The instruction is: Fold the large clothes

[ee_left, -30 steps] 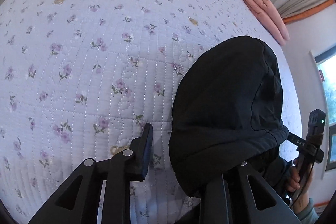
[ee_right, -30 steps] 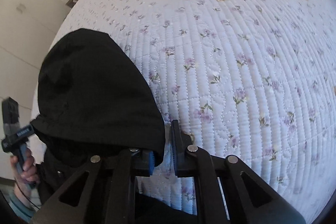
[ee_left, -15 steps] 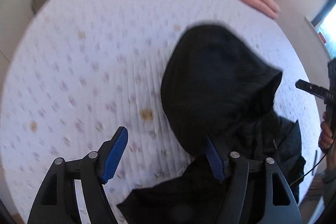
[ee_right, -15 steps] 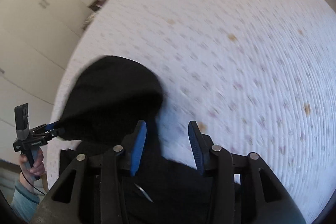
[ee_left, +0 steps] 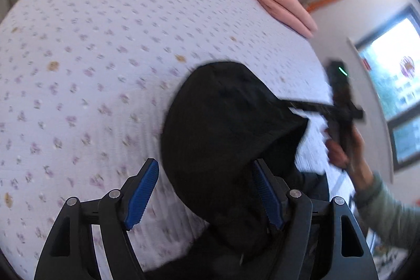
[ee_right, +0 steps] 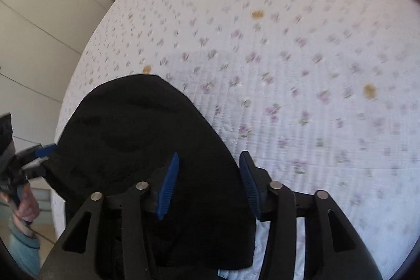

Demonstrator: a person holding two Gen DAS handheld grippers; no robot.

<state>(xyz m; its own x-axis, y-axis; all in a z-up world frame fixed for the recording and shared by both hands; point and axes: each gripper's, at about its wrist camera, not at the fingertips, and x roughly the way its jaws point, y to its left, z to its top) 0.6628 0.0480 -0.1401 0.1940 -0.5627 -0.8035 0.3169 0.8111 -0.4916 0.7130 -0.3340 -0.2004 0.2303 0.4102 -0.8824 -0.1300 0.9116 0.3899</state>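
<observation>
The black cloth hooded jacket (ee_left: 231, 127) lies flat on the flowery white quilted bed (ee_left: 92, 57), ready for folding. Both the left gripper (ee_left: 204, 196) and the right gripper (ee_right: 210, 185) have just been opening their jaws and now hold nothing.

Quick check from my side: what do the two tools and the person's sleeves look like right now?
Both tools are black, with angular linked fingers, silver pivot pins and ribbed blue pads: left tool, right tool. Seen from the left, the right tool's handle shows a small green light. A thin cable hangs below the left hand. The sleeves are pale grey-green.
</observation>
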